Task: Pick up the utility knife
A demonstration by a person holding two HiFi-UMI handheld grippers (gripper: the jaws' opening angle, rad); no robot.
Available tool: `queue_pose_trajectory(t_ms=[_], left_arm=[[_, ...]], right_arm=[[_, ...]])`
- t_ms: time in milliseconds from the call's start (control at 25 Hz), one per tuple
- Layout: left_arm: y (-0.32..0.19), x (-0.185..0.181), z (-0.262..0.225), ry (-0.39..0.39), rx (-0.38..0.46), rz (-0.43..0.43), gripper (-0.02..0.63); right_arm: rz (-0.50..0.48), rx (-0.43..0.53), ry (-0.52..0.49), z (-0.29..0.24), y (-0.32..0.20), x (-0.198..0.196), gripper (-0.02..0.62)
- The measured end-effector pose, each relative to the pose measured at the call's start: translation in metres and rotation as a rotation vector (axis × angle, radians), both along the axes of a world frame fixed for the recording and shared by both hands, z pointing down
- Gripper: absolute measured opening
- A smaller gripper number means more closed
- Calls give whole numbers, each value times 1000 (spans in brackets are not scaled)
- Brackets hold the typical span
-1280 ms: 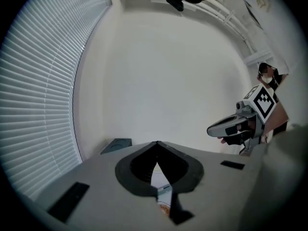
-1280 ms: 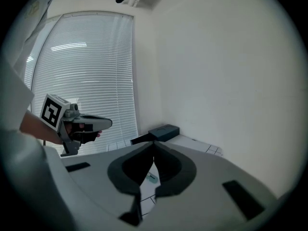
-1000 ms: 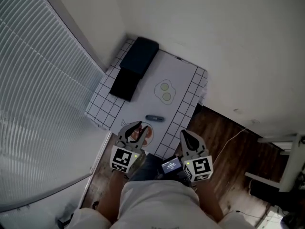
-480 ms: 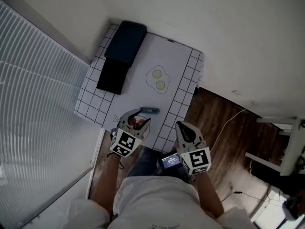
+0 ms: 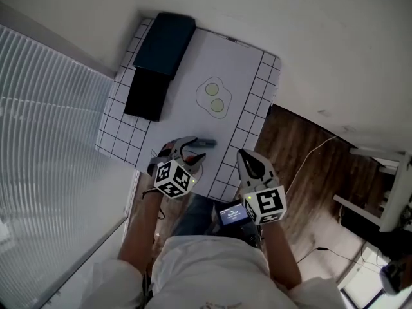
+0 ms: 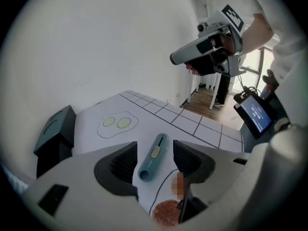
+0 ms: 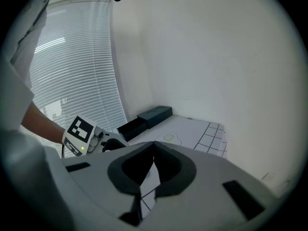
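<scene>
Utility knife (image 6: 153, 157): slim, smooth, round-ended.

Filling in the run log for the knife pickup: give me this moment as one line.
phase: approach | left tongs: open, just been opening, utility knife between them, not gripped | right tongs: shut, empty

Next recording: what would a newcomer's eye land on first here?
The teal utility knife lies on the white gridded table, framed by the left gripper, whose jaws have just been opening and do not touch it. The right gripper hangs shut at the table's near edge; two dark boxes sit at the far left corner.
</scene>
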State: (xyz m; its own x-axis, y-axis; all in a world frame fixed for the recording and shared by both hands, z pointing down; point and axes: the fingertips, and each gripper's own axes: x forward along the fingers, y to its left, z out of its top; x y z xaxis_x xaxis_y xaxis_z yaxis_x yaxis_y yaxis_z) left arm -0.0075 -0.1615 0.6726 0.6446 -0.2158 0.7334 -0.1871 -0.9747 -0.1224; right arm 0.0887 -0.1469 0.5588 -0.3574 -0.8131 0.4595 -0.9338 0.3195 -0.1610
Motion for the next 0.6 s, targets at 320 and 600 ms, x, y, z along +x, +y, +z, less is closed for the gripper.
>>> queue_pose_trajectory(t_ms=[320, 600], left_arm=[[-4, 7, 25, -100, 29, 135, 225], [-1, 11, 38, -143, 12, 230, 225]], right_arm=[[3, -43, -2, 24, 0, 2, 6], [-17, -88, -13, 54, -7, -5, 6]])
